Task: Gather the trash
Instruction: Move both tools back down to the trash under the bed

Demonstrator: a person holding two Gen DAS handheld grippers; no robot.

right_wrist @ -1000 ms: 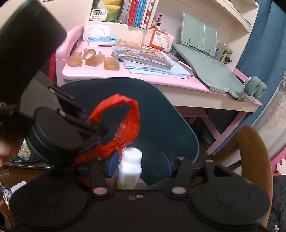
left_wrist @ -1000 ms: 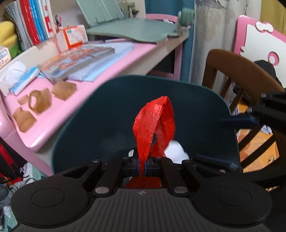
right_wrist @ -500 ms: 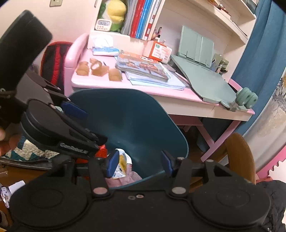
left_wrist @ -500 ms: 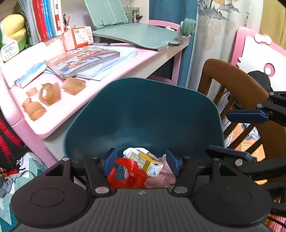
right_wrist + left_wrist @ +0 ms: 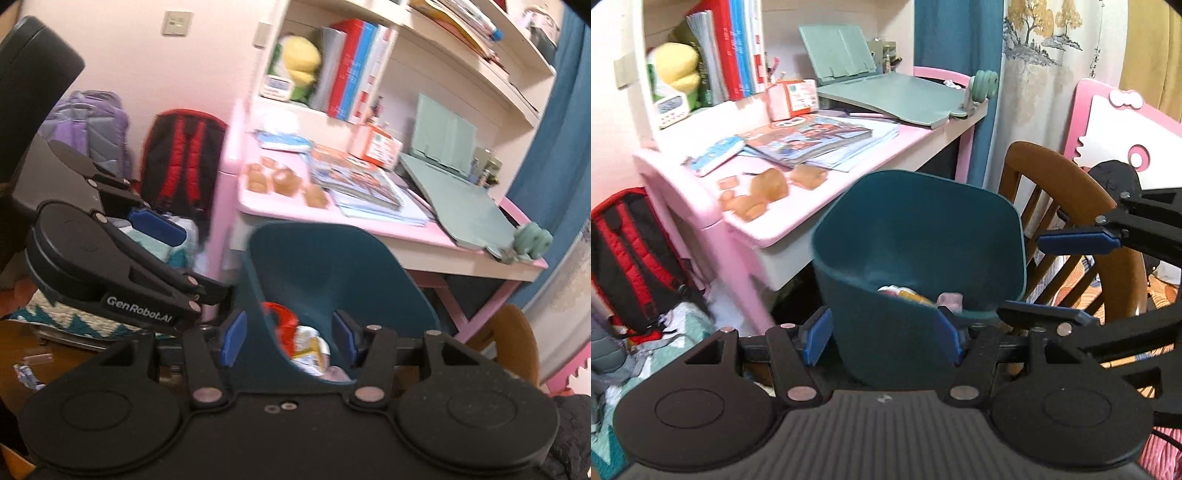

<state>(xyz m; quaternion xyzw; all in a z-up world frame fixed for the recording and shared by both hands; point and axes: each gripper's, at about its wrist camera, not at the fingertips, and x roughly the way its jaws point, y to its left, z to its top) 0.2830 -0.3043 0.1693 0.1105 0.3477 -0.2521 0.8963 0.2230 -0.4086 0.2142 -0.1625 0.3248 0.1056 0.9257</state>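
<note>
Both released: left gripper point(image 5: 882, 341) and right gripper point(image 5: 288, 338) empty above teal bin point(image 5: 919, 236). Might tip it, clipping the six-o'clock rim.

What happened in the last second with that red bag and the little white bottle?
The left gripper let go of the red bag, which now lies in the teal bin among other trash. The bottle between the right gripper jaws is gone from there. Both grippers, jaws open, have pulled back. The pink desk and its clutter look unchanged.
</note>
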